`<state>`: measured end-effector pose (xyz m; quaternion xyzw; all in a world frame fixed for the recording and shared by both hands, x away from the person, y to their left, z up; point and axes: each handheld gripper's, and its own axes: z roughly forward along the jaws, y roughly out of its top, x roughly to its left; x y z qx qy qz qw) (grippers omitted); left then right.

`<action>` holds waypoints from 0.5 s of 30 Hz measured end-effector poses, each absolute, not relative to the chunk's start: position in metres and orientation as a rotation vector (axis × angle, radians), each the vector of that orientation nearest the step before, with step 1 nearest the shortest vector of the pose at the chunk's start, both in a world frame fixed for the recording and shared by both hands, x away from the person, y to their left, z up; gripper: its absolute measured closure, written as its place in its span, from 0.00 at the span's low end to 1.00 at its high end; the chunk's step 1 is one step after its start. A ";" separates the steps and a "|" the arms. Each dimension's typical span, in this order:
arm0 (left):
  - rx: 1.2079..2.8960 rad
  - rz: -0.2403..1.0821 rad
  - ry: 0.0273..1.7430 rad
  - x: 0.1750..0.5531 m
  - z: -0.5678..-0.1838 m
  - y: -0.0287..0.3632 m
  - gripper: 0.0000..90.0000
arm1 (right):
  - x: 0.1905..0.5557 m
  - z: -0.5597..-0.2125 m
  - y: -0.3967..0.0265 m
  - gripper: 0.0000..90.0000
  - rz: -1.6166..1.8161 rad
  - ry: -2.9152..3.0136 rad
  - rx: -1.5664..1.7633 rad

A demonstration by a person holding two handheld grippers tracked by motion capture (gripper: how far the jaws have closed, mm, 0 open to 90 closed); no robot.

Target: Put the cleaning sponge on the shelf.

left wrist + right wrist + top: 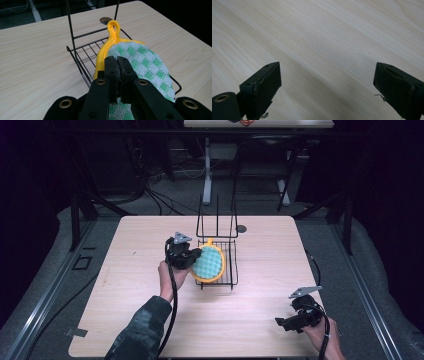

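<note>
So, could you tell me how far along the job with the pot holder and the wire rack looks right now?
Done: the left hand-held gripper is shut on the green-checked pot holder, which sits over the black wire rack, its yellow loop toward the uprights. In hand: placing it. Left: letting go, it seems. The right hand-held gripper is open over the bare table.

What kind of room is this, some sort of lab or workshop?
Probably a lab or recording studio, not a kitchen. A bare wooden table stands in a dark room with loose cables on the floor. A person works handheld grippers; the left gripper holds a pot holder over a wire rack.
</note>
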<state>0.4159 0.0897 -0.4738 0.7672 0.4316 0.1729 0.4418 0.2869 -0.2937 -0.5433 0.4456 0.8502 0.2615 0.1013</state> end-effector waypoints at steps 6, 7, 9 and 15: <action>1.895 0.438 1.077 0.421 -0.478 0.084 0.97 | 0.287 -0.543 -0.294 0.08 0.772 2.512 1.317; 1.894 0.434 1.078 0.421 -0.479 0.083 0.97 | 0.287 -0.543 -0.293 0.08 0.775 2.513 1.322; 1.887 0.433 1.085 0.422 -0.480 0.081 0.97 | 0.286 -0.543 -0.293 0.08 0.776 2.512 1.325; 1.913 0.399 1.102 0.430 -0.488 0.075 0.97 | 0.286 -0.543 -0.294 0.08 0.777 2.512 1.318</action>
